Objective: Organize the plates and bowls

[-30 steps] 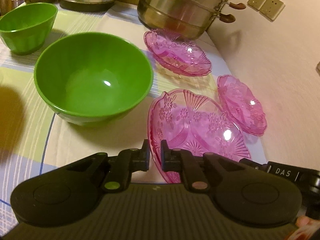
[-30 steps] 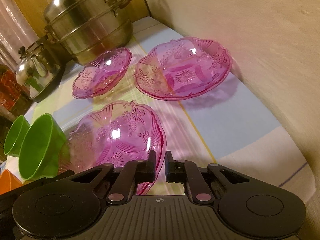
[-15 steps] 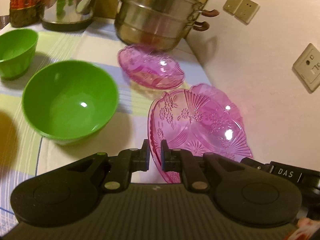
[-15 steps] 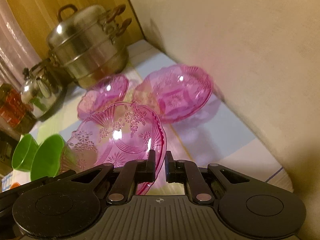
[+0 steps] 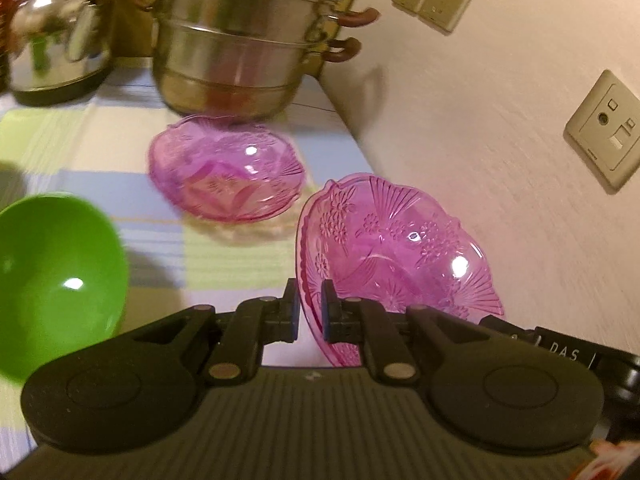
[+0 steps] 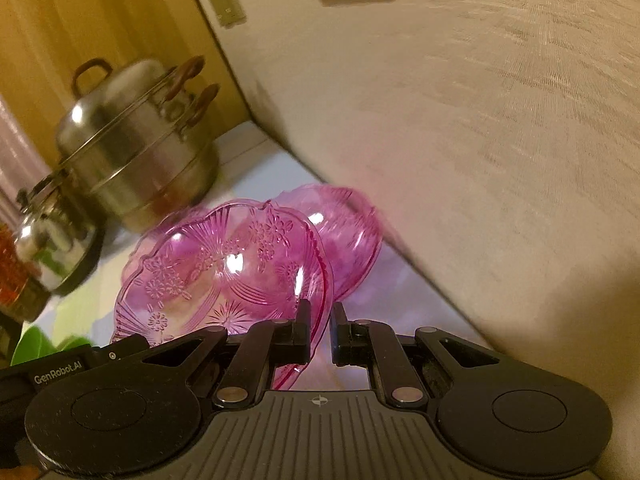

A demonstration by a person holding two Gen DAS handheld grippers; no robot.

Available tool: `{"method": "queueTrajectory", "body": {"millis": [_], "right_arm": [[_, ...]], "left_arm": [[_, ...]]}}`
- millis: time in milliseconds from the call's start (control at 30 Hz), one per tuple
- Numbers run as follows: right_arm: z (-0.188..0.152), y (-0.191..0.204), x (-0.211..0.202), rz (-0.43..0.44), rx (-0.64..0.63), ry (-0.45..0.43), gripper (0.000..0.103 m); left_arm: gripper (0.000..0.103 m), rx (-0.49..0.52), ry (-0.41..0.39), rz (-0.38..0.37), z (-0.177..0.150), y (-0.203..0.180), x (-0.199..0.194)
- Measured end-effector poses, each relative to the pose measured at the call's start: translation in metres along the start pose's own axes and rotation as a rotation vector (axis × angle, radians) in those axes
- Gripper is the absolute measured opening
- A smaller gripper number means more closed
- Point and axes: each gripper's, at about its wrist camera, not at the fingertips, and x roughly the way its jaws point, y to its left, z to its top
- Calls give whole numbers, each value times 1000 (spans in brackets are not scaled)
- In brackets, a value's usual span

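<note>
Together the two grippers carry one pink glass plate by opposite edges of its rim.

Seen from the left wrist, the left gripper (image 5: 307, 304) is pinched nearly shut on the plate (image 5: 394, 248), whose pressed flowers and fan ribs catch the light. It hangs tilted above the cloth, stretching right and away from the jaws toward the textured wall. A second pink plate (image 5: 226, 174) of the same scalloped shape rests on the striped tablecloth (image 5: 100, 152), farther off and to the left, just in front of the steel steamer pot (image 5: 244, 52). A smooth green bowl (image 5: 56, 276) sits at the near left.

Seen from the right wrist, the right gripper (image 6: 320, 330) is likewise clamped on the held plate's (image 6: 208, 272) rim, the dish spreading left of its jaws. Directly behind it, near the wall, a third pink plate (image 6: 348, 236) lies on the table, blurred. That one looks the likelier stacking target, being straight ahead of both hands. Glass is slick and brittle, so lowering level seems wise.
</note>
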Motion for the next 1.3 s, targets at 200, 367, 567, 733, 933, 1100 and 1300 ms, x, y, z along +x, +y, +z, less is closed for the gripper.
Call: {"method": "queueTrajectory", "body": {"millis": [200,367,567,733,933,1100,1300], "right_arm": [[12,-4,19,-48,30,-40,9],[17,-9,40,-78,59,-51,9],[19,-13,57,-108,80,-64,9],[17,-16,69,-124,97,-53,10],[16,-15,80,-138,97,-52,10],[16,-13,87,-145,94,-47,10],[17,-9,92,-149,78,-53,10]], "left_arm": [[9,51,21,-23,22,-9,39],[9,88,41,-31,36,-13,69],[9,139,40,-36,47,-19,91],[9,174,57,-28,53,-21,106],[9,188,69,-27,52,-21,114],[10,195,73,-19,50,-19,118],[11,199,74,-13,49,-17,121]]}}
